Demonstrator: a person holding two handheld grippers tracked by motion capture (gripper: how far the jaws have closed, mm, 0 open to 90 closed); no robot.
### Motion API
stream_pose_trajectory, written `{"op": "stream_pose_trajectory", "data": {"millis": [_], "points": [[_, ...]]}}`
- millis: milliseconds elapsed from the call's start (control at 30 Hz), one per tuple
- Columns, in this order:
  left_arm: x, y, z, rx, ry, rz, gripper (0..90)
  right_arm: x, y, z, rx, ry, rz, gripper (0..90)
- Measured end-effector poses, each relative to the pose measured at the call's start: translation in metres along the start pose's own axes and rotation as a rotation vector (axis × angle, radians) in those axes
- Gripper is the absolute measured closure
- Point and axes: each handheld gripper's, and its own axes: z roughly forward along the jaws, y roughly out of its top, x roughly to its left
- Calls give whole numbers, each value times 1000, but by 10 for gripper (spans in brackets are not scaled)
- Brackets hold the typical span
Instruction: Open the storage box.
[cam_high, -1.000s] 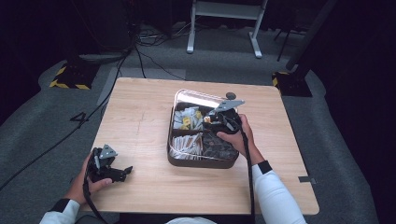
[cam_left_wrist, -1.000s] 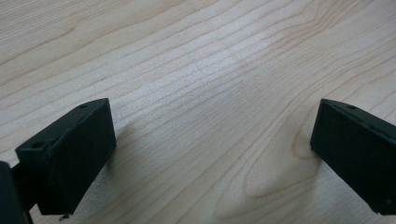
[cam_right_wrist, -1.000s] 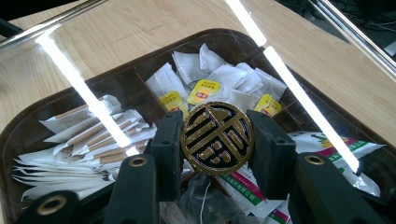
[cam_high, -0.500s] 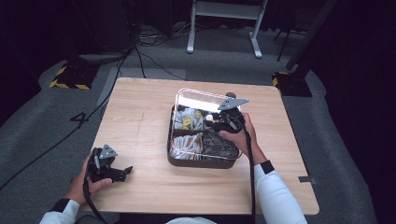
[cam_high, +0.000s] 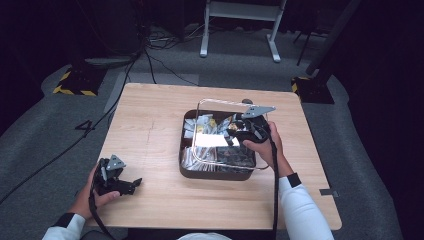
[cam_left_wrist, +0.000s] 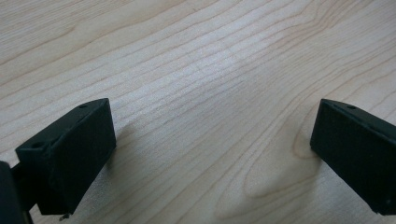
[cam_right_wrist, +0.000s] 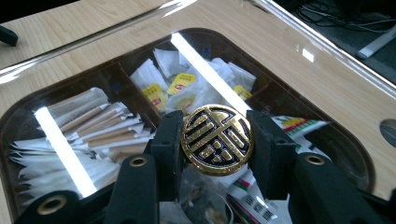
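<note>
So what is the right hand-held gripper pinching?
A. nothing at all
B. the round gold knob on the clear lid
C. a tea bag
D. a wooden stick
B: in the right gripper view the right hand-held gripper has its two black jaws pressed on either side of the round gold knob that sits on the clear lid over the tray of packets.

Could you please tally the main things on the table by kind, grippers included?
Grippers: 2 (left gripper, right gripper)
Clear lid with gold knob: 1
Brown box of sachets: 1
Total: 4
</note>
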Motion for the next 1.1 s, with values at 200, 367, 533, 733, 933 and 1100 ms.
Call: {"op": "stream_pose_trajectory", "data": {"millis": [200, 367, 533, 733, 933, 1100], "points": [[0, 0, 0, 0, 0, 0, 4, -8, -7, -11, -2, -18, 11, 587], [0, 0, 0, 0, 0, 0, 4, -14, -11, -21, -11, -29, 15, 587], [0, 0, 0, 1, 2, 4, 4, -19, -18, -31, -13, -43, 23, 587], [0, 0, 0, 1, 2, 4, 4, -27, -26, -42, -12, -58, 38, 587], [0, 0, 0, 1, 1, 4, 4, -35, -34, -52, -8, -76, 49, 587], [0, 0, 0, 1, 1, 4, 4, -42, -42, -64, -21, -103, 64, 587]]}}
